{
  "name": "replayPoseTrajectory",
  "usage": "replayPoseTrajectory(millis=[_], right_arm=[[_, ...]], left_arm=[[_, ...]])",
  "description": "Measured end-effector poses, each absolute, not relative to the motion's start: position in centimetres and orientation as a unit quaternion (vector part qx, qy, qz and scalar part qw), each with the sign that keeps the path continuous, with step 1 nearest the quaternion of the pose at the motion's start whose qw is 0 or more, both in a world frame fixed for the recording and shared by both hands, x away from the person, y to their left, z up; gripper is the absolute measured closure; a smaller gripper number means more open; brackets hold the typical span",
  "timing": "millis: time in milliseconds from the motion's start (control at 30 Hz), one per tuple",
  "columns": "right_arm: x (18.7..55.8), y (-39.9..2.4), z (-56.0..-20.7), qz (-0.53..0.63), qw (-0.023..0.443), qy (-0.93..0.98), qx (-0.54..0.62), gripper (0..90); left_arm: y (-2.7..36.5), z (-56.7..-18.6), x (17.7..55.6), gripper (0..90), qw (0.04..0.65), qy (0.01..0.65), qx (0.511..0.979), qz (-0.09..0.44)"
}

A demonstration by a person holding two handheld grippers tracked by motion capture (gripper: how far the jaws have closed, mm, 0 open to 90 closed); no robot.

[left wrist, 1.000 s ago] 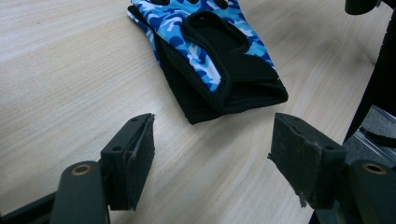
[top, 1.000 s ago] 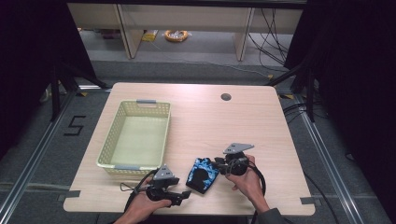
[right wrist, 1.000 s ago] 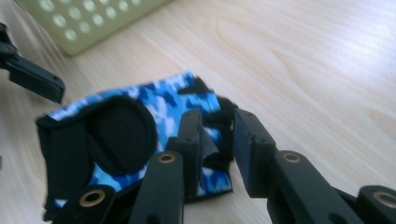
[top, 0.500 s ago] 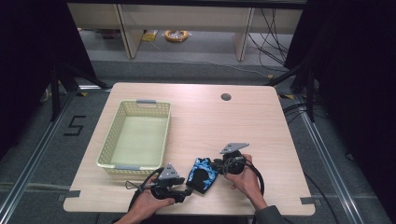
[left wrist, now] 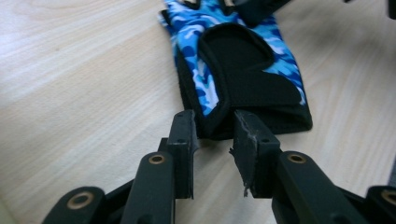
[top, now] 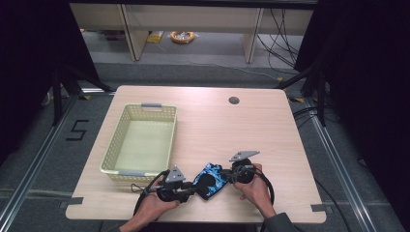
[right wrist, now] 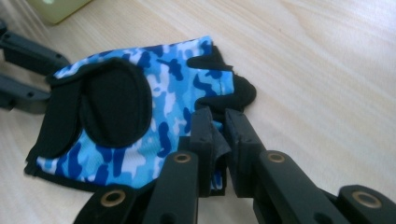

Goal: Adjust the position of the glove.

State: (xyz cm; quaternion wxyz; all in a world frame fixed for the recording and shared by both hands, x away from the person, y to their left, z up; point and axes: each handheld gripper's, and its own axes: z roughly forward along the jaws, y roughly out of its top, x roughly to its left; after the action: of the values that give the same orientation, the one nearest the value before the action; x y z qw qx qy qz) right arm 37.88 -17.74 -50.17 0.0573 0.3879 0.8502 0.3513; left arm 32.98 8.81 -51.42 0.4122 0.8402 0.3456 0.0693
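glove [top: 209, 179] lies on the table [top: 217, 125]; right gripper [right wrist: 215, 122] pinches its edge; left gripper [left wrist: 213, 127] parted around its cuff

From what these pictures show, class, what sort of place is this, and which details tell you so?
Probably a lab or recording bay, not a home: a bare wooden table ringed by dark curtains, floor rails and tape marks, with loose cables behind. Handheld claws work a camouflage glove beside a basket.
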Motion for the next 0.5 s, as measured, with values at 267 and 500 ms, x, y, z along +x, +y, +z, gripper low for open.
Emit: replayPoseTrajectory(millis=[267,500], right_arm=[[35.9,-17.9,-50.3,0.356,0.078,0.845,0.39,81.3],[34.3,-17.8,-50.1,0.347,0.075,0.847,0.395,78.3]], left_arm=[[8.8,-51.7,34.0,67.2,0.412,0.374,0.827,0.08],[8.9,-51.5,34.1,63.7,0.403,0.372,0.831,0.091]])
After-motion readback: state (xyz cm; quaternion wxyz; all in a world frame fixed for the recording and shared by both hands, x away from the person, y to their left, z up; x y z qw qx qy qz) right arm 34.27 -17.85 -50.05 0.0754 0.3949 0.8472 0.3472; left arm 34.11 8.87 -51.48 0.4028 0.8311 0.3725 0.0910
